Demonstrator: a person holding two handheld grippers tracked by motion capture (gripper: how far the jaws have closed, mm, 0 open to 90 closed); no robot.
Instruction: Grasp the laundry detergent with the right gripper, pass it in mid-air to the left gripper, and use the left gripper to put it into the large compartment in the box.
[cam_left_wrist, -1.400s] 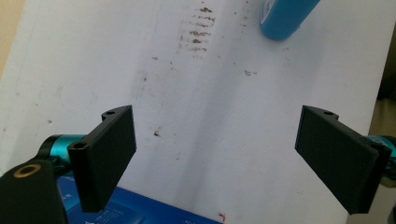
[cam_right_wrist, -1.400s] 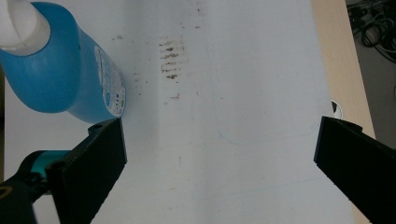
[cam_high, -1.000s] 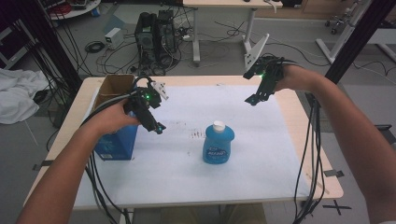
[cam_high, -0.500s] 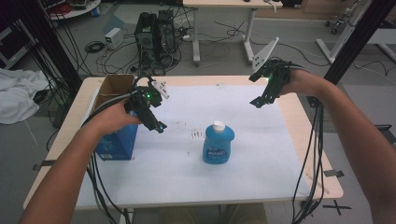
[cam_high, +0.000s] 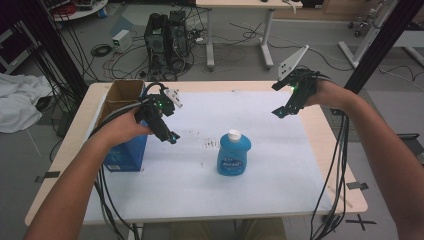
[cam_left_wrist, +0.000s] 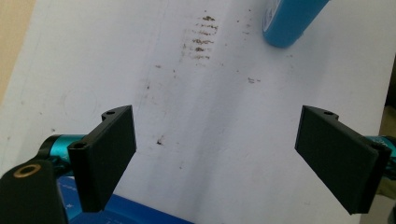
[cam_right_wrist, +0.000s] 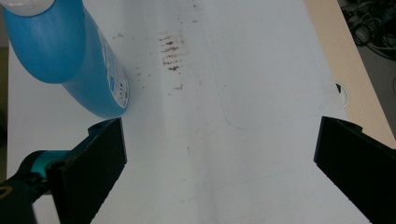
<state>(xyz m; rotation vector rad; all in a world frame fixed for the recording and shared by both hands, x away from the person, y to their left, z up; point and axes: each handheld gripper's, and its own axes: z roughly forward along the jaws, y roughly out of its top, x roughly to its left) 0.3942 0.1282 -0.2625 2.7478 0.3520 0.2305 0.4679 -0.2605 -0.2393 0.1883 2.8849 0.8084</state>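
Observation:
A blue bottle (cam_high: 234, 155) with a white cap stands upright near the middle of the white sheet (cam_high: 200, 190). My left gripper (cam_high: 169, 136) hovers open to the bottle's left, beside a box. In the left gripper view (cam_left_wrist: 215, 158) its jaws stand wide apart over bare sheet, with the bottle's base (cam_left_wrist: 289, 21) at the top. My right gripper (cam_high: 281, 112) hangs open above the sheet's far right part. In the right gripper view (cam_right_wrist: 219, 163) the jaws are spread wide and the bottle (cam_right_wrist: 70, 56) lies at the upper left.
An open cardboard box with blue sides (cam_high: 122, 150) stands at the table's left, just behind my left hand. Brown smudges (cam_high: 211, 144) mark the sheet left of the bottle. Cables trail from both grippers off the table's front edge (cam_high: 200, 218). Computers and desks stand on the floor beyond.
My right gripper has drifted a little to the right and away from the bottle. The left gripper and the bottle have stayed put.

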